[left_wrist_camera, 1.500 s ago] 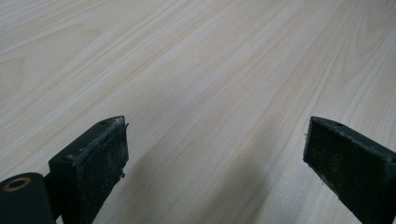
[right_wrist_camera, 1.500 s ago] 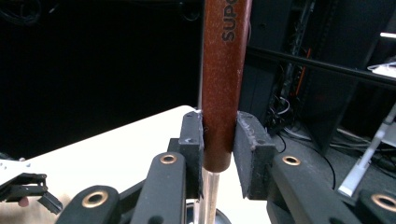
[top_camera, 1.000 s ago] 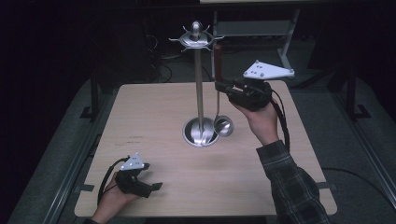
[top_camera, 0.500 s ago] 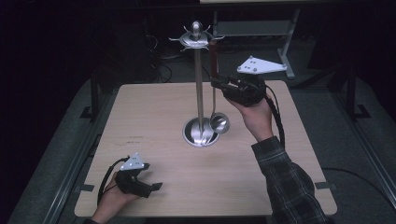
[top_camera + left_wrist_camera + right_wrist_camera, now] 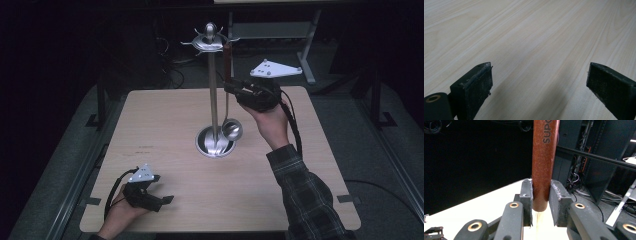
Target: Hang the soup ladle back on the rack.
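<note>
At centre frame, a ladle goes up toward the rack.

High view: the right gripper [image 5: 231, 89] clamps the ladle [image 5: 229, 100] by its reddish handle, bowl hanging just beside the stand [image 5: 214, 95]; the handle top sits near the hooks at upper centre, but whether it is hooked is hard to tell. Lower left, the left gripper [image 5: 162, 200] rests on the table [image 5: 300, 165].
Left gripper view: jaws wide apart, nothing between them.
Right gripper view: pads [image 5: 527, 195] pinch the handle, its top cut off.

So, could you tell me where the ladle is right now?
In the high view, the ladle hangs upright right of the stand's pole, its brown handle clamped in the right tongs.
</note>
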